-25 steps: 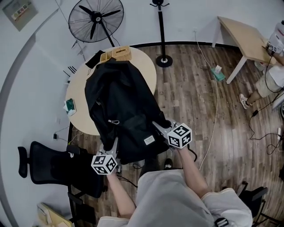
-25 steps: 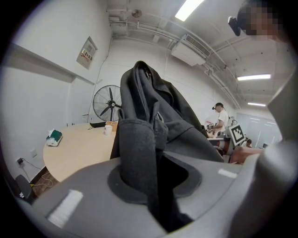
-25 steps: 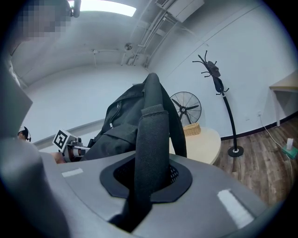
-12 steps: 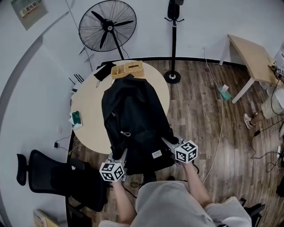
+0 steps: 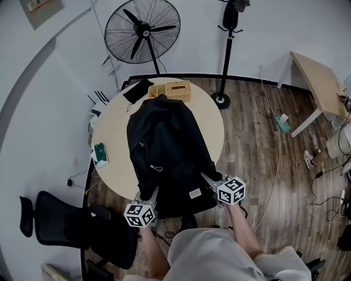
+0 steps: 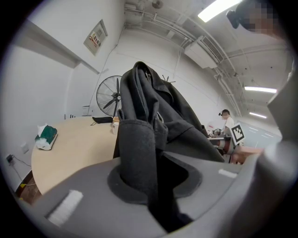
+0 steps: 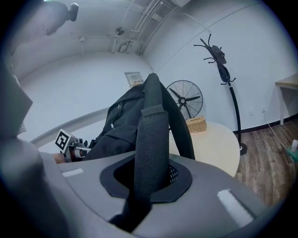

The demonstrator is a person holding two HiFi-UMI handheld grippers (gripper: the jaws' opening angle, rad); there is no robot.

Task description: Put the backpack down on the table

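The black backpack [image 5: 164, 148] carried a small white label [image 5: 194, 193] near its lower end, and a poster [image 5: 38, 8] hung on the wall at the upper left of the head view; the writing on both was too small to read. A wicker basket [image 5: 170, 89] stood at the far edge of the round table [image 5: 112, 129], just above the backpack's top end. What lay in it could not be made out. A green-and-white packet [image 5: 100, 155] lay near the table's left edge, and a flat black item [image 5: 137, 90] lay to the left of the basket.

The backpack stretched lengthwise over the middle of the table, its lower end hanging past the near edge at the bottom centre of the frame. There the left gripper [image 5: 152, 193] had its jaws closed on a padded strap [image 6: 137, 158]. The right gripper [image 5: 208, 180] likewise had its jaws clamped on a shoulder strap [image 7: 150, 148]. From both grippers the bag ran away across the tabletop.
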